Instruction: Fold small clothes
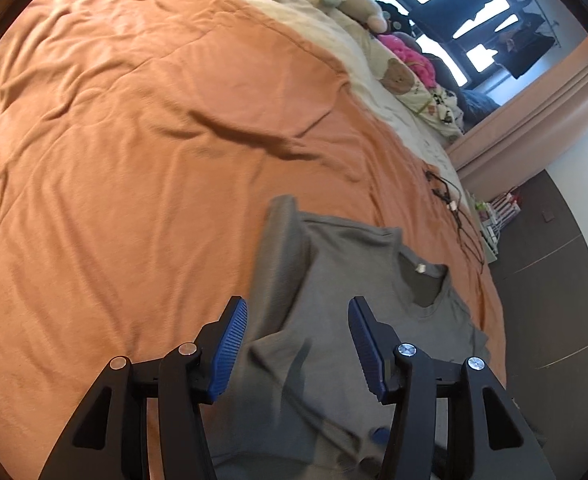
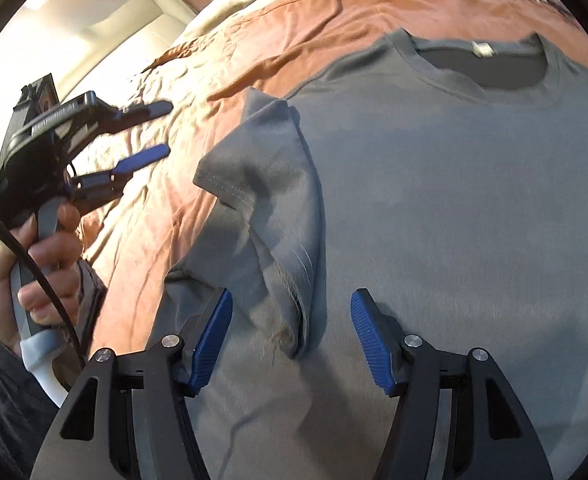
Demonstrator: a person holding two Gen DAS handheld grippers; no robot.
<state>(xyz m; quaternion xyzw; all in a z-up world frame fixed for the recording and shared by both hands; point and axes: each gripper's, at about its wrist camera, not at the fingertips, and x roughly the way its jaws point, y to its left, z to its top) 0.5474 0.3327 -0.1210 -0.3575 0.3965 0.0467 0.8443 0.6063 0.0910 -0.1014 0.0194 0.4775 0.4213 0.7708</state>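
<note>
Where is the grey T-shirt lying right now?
The grey T-shirt lies flat on the orange bedspread, collar away from both open grippers, one sleeve folded inward.

Left wrist view rides low behind its own fingers, tilted down across the orange bedspread toward a window at upper right, the grey T-shirt near at lower centre. Right wrist view sits closer over that same T-shirt, facing its collar, and catches the left gripper at mid left.

Left tongs parted, empty; right tongs parted, empty
</note>
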